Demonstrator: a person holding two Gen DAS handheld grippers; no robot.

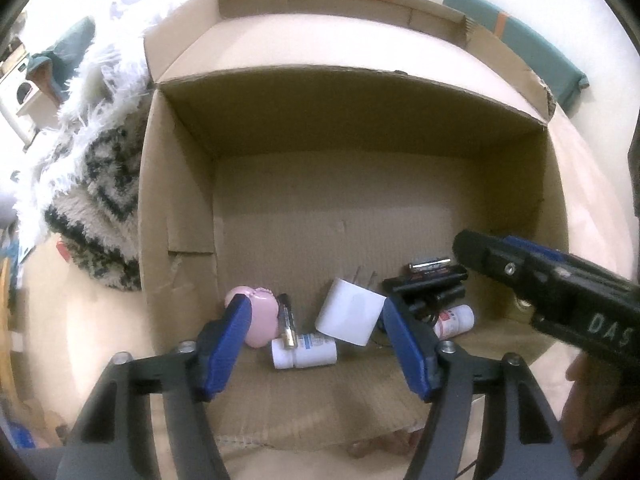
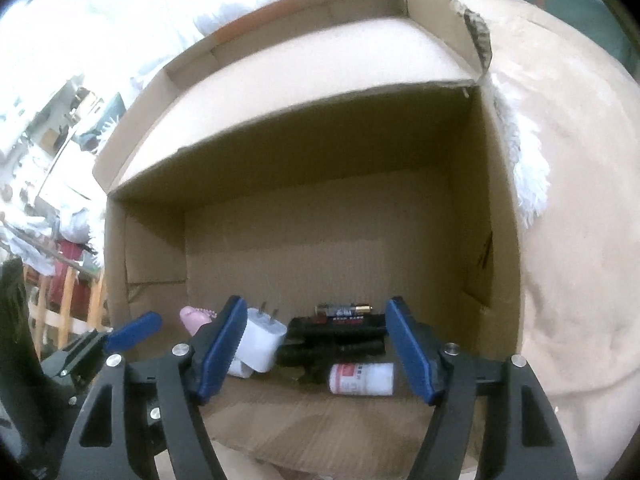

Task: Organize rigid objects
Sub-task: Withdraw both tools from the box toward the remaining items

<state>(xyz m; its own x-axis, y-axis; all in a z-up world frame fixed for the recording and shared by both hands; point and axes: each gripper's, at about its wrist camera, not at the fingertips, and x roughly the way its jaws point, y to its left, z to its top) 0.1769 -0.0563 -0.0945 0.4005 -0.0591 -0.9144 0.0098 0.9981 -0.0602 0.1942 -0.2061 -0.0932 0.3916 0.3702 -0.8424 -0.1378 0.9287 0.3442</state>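
An open cardboard box (image 1: pixel 180 208) holds several small items along its near wall. In the left wrist view I see a pink case (image 1: pixel 262 320), a battery (image 1: pixel 287 322), a white bottle (image 1: pixel 304 354), a white plug adapter (image 1: pixel 350 316), a black device (image 1: pixel 428 288) with a battery (image 1: pixel 430 266) behind it, and a second white bottle (image 1: pixel 456 320). My left gripper (image 1: pixel 316 320) is open and empty above them. My right gripper (image 2: pixel 316 320) is open and empty over the adapter (image 2: pixel 262 342), black device (image 2: pixel 340 336) and bottle (image 2: pixel 362 378). It shows in the left view (image 1: pixel 560 292).
A shaggy white and black rug (image 1: pixel 100 168) lies left of the box. A teal cushion (image 1: pixel 520 44) sits behind it. The box stands on a beige surface (image 2: pixel 580 220). Cluttered furniture (image 2: pixel 60 272) is at the far left.
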